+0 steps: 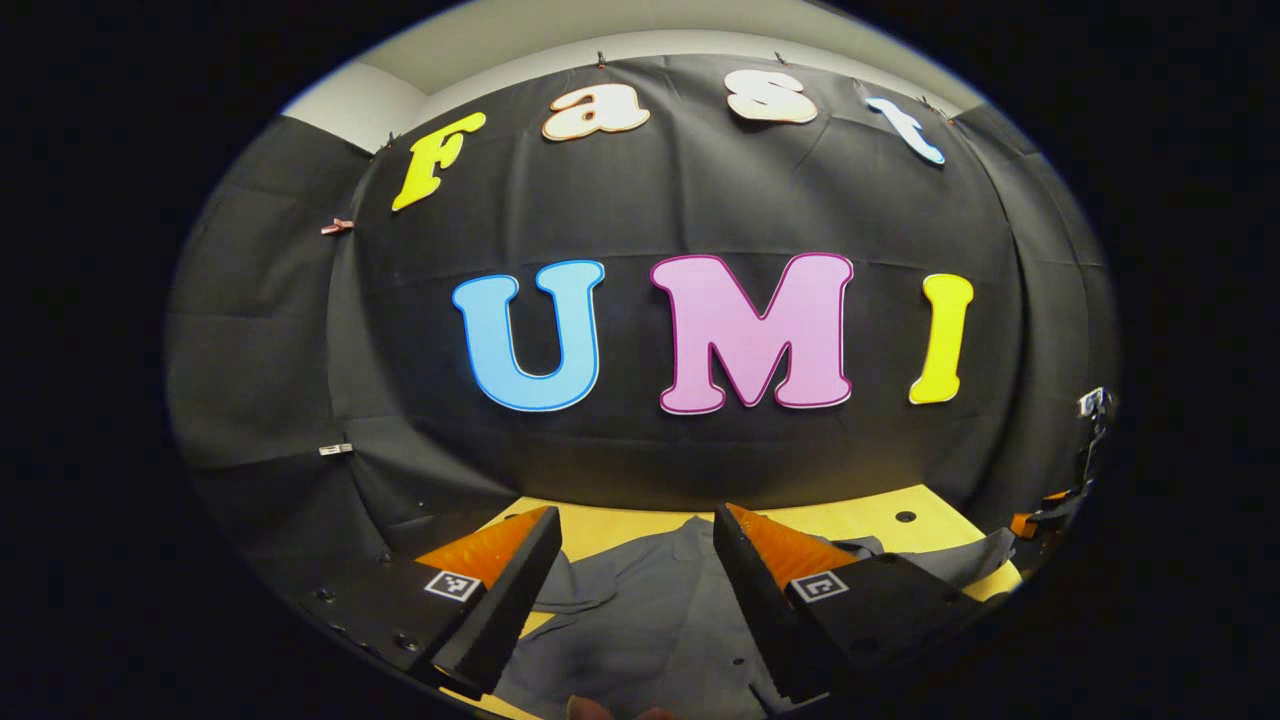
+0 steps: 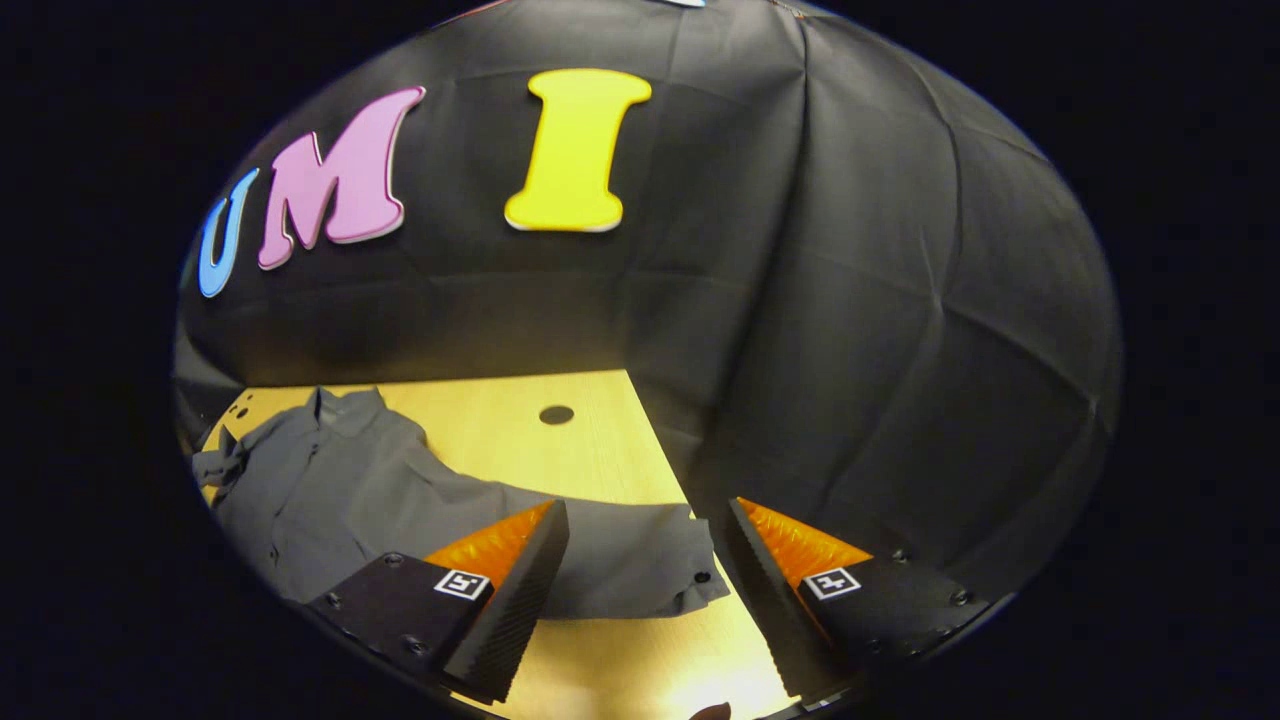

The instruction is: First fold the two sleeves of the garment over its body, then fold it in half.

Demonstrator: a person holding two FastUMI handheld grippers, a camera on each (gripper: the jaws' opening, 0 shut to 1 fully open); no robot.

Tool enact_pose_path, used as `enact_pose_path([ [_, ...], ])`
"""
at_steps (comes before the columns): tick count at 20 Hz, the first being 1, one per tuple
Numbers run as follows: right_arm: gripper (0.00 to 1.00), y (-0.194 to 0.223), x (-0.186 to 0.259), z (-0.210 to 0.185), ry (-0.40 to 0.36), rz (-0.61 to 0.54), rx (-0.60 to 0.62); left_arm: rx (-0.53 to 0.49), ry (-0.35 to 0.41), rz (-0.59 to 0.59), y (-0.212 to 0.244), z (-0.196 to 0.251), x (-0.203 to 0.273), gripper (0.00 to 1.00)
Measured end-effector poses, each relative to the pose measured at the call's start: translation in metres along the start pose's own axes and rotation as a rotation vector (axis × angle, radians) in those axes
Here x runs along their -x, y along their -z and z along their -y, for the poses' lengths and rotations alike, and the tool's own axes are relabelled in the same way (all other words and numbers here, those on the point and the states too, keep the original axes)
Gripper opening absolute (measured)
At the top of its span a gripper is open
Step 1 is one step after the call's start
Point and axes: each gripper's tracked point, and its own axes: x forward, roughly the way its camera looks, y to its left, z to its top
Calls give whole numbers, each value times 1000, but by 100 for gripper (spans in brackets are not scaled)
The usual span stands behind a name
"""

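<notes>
A grey shirt lies spread flat on a pale wooden tabletop, collar toward the booth's black cloth wall, in the right gripper view. One sleeve stretches toward 4 o'clock, its buttoned cuff ending just short of the tabletop's right edge. The right gripper hovers above that sleeve, fingers spread wide, gripping nothing. Bare wood runs from 12 to 1 o'clock beyond the shirt, around a small dark hole. In the left gripper view, the left gripper hangs over the shirt's body, fingers likewise spread, with open wood toward the far edge at 12 o'clock.
</notes>
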Motion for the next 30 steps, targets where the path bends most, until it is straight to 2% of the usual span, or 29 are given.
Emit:
enact_pose_path([
  [9, 97, 73, -79, 23, -8, -161, 28, -78, -104, -44, 6, 10, 29, 98],
  [14, 97, 99, -90, 18, -38, -220, 52, -71, -148, -63, 7, 10, 38, 99],
  [18, 95, 101, -91, 11, -76, -227, -23, -89, -167, -48, 1, 4, 40, 98],
  [20, 66, 106, -93, -1, -120, -243, -25, -95, -160, -49, 2, 2, 40, 98],
  [23, 22, 104, -85, -10, -157, -268, 61, -90, -146, -41, 0, -5, 39, 99],
  [24, 13, 101, -81, -12, -165, -262, 70, -84, -139, -38, 1, -8, 39, 99],
  [25, 10, 93, -73, -13, -161, -249, 62, -83, -133, -34, 1, -13, 38, 99],
  [30, 9, 36, -24, -22, -115, -101, -10, -87, -77, 6, -1, -45, 26, 99],
])
